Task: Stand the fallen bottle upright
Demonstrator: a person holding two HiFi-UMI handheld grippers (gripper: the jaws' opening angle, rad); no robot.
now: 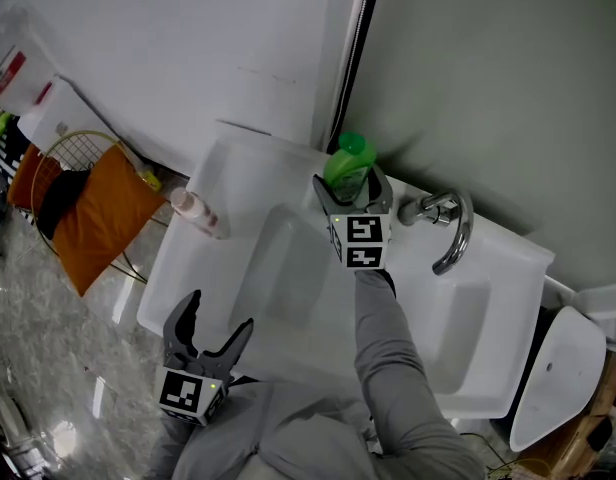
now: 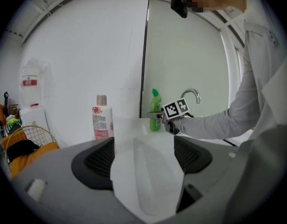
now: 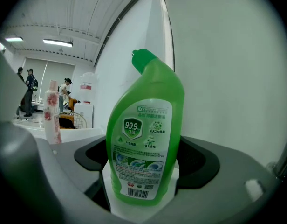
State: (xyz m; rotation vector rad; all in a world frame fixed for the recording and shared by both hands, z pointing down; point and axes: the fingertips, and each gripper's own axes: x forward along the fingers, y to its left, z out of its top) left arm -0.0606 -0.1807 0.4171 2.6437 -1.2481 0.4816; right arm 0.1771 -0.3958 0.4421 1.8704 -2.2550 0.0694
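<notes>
The right gripper [image 1: 353, 200] clamps the upright green bottle [image 3: 146, 134] between its jaws. The left gripper [image 1: 220, 313] gapes empty, a pink bottle [image 2: 101, 118] standing ahead to its left.

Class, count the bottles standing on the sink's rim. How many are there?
2. A green bottle stands at the back beside the tap, between the right gripper's jaws; a pink bottle stands on the sink's left rim. None seems hidden.
</notes>
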